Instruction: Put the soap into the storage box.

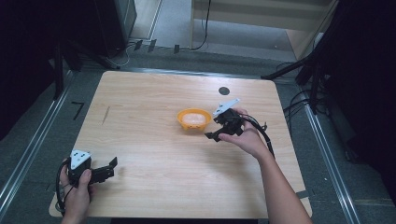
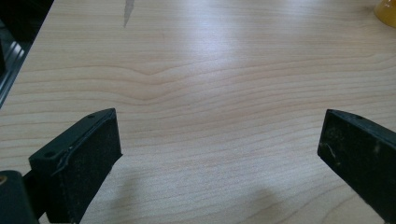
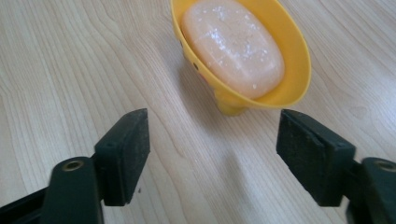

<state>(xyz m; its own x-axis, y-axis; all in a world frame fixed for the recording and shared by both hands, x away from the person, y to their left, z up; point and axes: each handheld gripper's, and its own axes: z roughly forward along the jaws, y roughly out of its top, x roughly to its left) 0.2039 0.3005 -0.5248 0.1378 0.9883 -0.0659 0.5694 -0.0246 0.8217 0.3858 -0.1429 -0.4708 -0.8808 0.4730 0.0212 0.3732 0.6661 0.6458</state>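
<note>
A yellow soap dish [image 1: 193,120] stands near the middle of the wooden table [image 1: 154,154] and holds a pale orange bar of soap [image 1: 194,119]. My right gripper [image 1: 213,135] hovers just to its right, open, nothing between its jaws. In the right gripper view the dish [image 3: 292,51] and the soap [image 3: 233,44] lie just beyond the open right gripper [image 3: 212,144]. My left gripper [image 1: 112,166] rests at the table's front left corner, open and empty. The left gripper view has the left gripper [image 2: 219,144] over bare wood, with the dish's edge [image 2: 386,11] at the top right corner.
A small black disc [image 1: 224,90] lies on the table behind the dish. A dark scratch [image 1: 106,114] marks the wood at the left. Metal rails run along both sides of the table, and dark stands and cables crowd the floor at the back and right.
</note>
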